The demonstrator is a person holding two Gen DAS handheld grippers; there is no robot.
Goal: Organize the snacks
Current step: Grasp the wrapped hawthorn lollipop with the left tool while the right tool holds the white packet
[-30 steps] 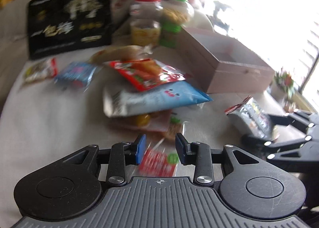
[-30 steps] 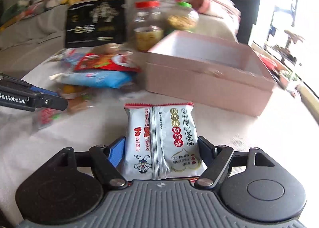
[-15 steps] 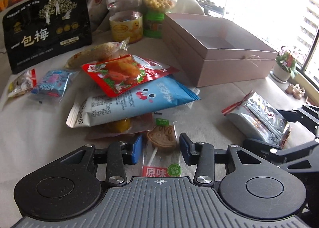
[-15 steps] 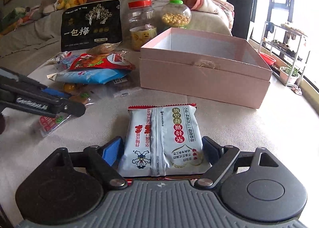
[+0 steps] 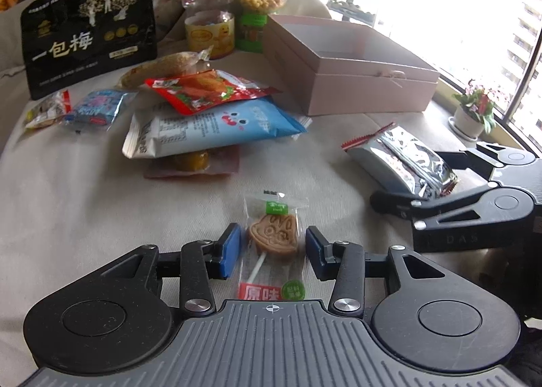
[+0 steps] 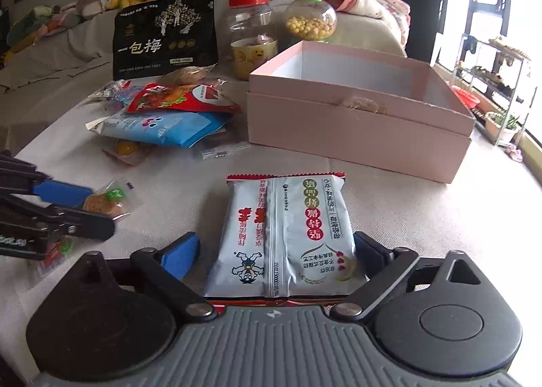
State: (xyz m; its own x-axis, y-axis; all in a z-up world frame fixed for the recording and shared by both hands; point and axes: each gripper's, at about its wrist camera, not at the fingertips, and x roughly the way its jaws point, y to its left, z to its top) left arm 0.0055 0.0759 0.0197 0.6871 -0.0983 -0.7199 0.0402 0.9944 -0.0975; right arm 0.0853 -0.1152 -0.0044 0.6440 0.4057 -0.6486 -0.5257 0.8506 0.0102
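My left gripper [image 5: 272,248] is open, its blue pads on either side of a wrapped cookie lollipop [image 5: 274,234] that lies on the beige cloth. My right gripper [image 6: 276,251] is open around a silver-white snack packet [image 6: 284,234] lying flat on the cloth; the left pad stands clear of it, the right pad is at its edge. The packet also shows in the left wrist view [image 5: 399,156]. An open pink box [image 6: 359,116] stands beyond the packet. A pile of snack bags, a red one [image 5: 206,90] on a blue one [image 5: 210,131], lies ahead of the left gripper.
A black pouch [image 5: 88,31] stands at the back left. A red-lidded jar [image 5: 210,11] and a green-lidded jar [image 5: 261,7] stand behind the box. Small packets [image 5: 98,106] lie at the left. A potted plant [image 5: 474,109] sits by the window.
The left gripper has drawn back from the pile, and the lollipop now lies farther forward between its pads. The right gripper has stayed around the silver packet.
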